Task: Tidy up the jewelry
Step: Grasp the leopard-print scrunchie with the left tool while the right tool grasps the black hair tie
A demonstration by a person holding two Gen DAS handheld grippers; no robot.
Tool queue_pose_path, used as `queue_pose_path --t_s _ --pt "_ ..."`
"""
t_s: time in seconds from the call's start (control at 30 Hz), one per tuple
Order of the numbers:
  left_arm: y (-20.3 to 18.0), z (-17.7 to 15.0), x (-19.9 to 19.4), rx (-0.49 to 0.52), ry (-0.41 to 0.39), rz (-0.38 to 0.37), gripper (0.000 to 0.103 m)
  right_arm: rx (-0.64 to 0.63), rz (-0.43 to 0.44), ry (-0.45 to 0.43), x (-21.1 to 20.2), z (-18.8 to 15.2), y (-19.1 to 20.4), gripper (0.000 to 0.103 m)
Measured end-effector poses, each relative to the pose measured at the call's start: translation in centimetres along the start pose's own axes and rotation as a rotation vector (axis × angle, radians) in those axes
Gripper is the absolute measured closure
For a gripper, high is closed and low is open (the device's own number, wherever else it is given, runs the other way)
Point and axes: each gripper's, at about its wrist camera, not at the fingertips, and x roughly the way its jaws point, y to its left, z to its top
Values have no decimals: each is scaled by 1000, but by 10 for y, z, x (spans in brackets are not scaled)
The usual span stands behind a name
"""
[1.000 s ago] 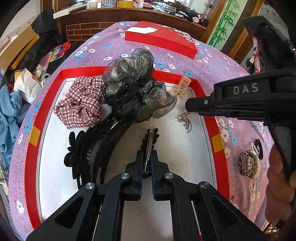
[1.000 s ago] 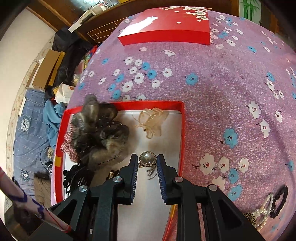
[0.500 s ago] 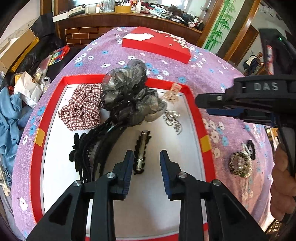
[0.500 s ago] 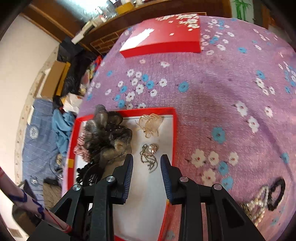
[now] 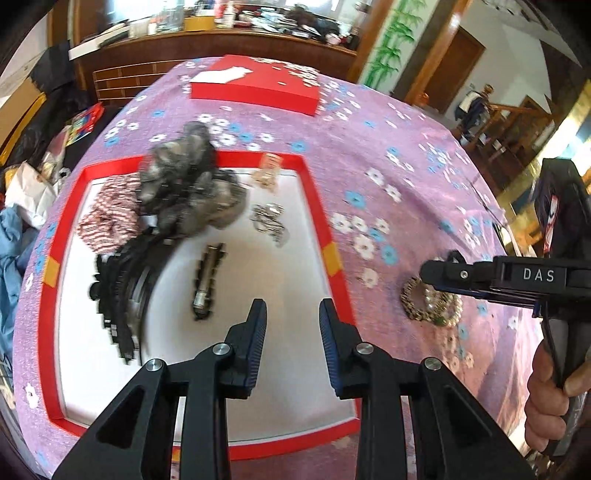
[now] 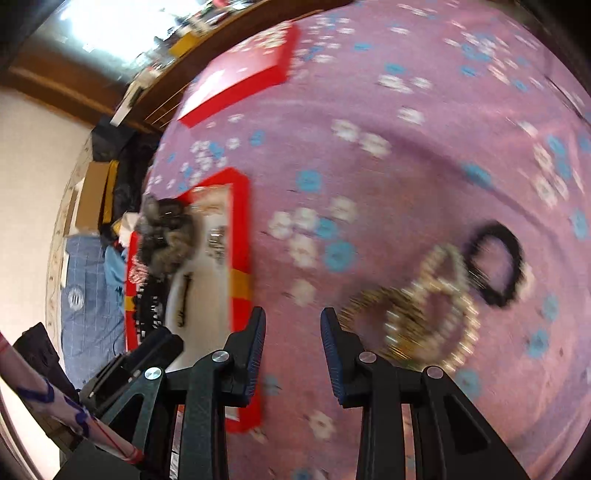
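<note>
A red-rimmed white tray on the purple floral cloth holds a plaid scrunchie, a grey organza bow, a black headband, a black hair clip, a pearl brooch with chains and a beige claw clip. My left gripper is open and empty over the tray's front right. My right gripper is open and empty above the cloth, just left of a gold and pearl bracelet pile and a black hair tie. The right gripper also shows in the left wrist view over the bracelets.
A closed red box lies at the far side of the table. A wooden counter with clutter stands behind. Bags, cardboard and blue cloth lie on the floor at the left. The tray also shows in the right wrist view.
My left gripper opened, released the black hair clip in the tray and pulled back. My right gripper released the brooch in the tray and swung right to the bracelets on the cloth.
</note>
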Motion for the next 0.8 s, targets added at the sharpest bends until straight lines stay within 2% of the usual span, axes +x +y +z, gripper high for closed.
queue_pose_path --t_s 0.27,0.47,0.6,0.67,0.73,0.8 --pt "-38 -3 15 99 51 -62 75 155 -45 -62 -39 -25 -68 70" --pt "-79 8 41 200 134 -114 75 224 -45 -96 -64 -53 -92 70" --pt "-109 15 65 265 186 -74 75 225 -37 -115 -80 -63 -100 70" --pt "-120 17 77 282 216 -82 71 211 -38 -125 -88 -61 -107 70" --pt "-127 16 91 297 233 -24 68 207 -36 -133 -94 -57 -114 70" --pt "-131 14 103 295 249 -3 68 203 -29 -132 -97 -51 -120 70"
